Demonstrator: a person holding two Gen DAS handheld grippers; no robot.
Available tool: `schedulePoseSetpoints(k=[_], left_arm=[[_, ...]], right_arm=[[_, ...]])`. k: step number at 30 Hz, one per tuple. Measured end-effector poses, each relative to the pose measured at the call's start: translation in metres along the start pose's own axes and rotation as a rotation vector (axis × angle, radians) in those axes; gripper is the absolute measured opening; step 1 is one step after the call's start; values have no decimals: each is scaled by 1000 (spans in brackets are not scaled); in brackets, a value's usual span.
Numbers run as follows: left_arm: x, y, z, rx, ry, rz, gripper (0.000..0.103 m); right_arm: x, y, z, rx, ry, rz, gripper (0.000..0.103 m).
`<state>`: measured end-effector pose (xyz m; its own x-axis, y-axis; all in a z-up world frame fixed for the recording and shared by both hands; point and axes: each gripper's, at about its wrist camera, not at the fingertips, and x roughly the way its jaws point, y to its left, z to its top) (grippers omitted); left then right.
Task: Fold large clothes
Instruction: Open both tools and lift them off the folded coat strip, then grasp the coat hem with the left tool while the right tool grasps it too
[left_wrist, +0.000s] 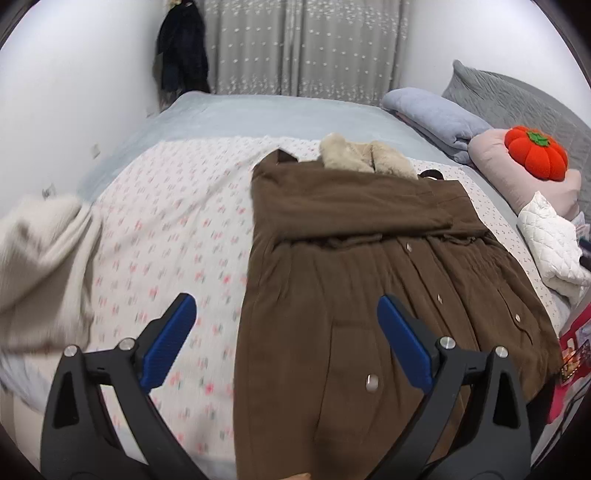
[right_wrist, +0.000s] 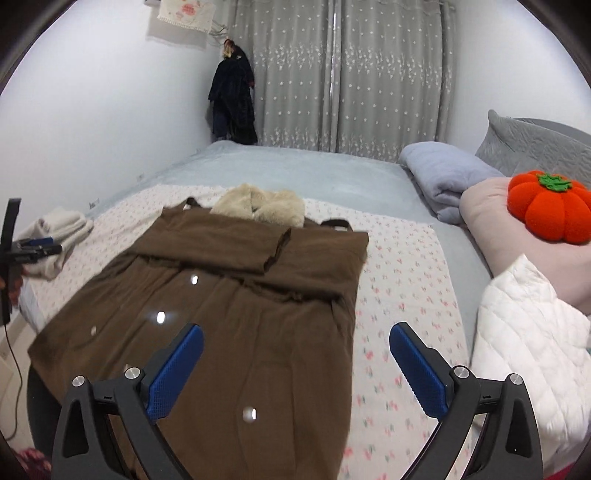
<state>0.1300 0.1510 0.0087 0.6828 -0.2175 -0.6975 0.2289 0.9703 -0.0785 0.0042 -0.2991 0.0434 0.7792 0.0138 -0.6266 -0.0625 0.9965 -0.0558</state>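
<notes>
Brown coat (left_wrist: 369, 280) lies flat on the floral sheet (left_wrist: 166, 236) spread over the bed (right_wrist: 295, 166), front up, snaps showing, both sleeves folded across the chest. Cream fur collar (right_wrist: 258, 205) is at the far end, toward the curtains (right_wrist: 351, 74).

Left gripper (left_wrist: 286, 332): jaws wide open, holding nothing, hovering over the coat's left edge near the hem; one blue pad is over the sheet, the other over the coat.

Right gripper (right_wrist: 295, 363): jaws wide open, empty, straddling the coat's right edge near the hem.

Cream garment (left_wrist: 40, 266) is bunched at the sheet's left side. White quilted jacket (right_wrist: 528, 332), orange pumpkin cushion (right_wrist: 550, 206) on a pink pillow (right_wrist: 487, 206), and folded blue-grey blanket (right_wrist: 443, 173) sit along the right. Dark garment (right_wrist: 232, 99) hangs in the corner.
</notes>
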Motion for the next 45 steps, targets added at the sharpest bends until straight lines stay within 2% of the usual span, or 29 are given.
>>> schedulePoseSetpoints(k=[6,11,16,19,24,26,27,29,30,37,41,43,45], left_arm=[[-14,23,-52,-100,80,8,99],[-16,38,-95,-172,140,-20,99],[-7,55,-130,-229,222,-17,99],[-6,64,-144,-285,241,-71,99],[-6,65,-157,-341,241,-240,99],[-1,64,-161,-363,252,-314,93],[2,64,-163,-380,261,-352,90],[7,65,-165,-411,277,-408,77],[11,64,-167,-431,286,-439,74],[20,57,-174,-442,320,-508,54],[25,50,-178,-446,337,-533,42],[25,50,-179,-449,345,-553,34],[23,46,-178,-438,337,-554,29]], right_arm=[[2,11,-49,-38,84,28,103],[5,4,-87,52,142,69,103],[7,-15,-120,166,187,93,103],[10,-27,-137,243,221,106,103],[20,-38,-161,358,296,160,103],[24,-41,-166,395,302,198,103],[28,-43,-169,435,305,248,103],[34,-46,-173,491,306,303,103],[37,-47,-175,515,309,332,102],[54,-46,-181,579,337,401,97],[61,-41,-182,600,348,437,84],[62,-38,-181,595,347,446,72],[62,-37,-180,606,342,455,50]])
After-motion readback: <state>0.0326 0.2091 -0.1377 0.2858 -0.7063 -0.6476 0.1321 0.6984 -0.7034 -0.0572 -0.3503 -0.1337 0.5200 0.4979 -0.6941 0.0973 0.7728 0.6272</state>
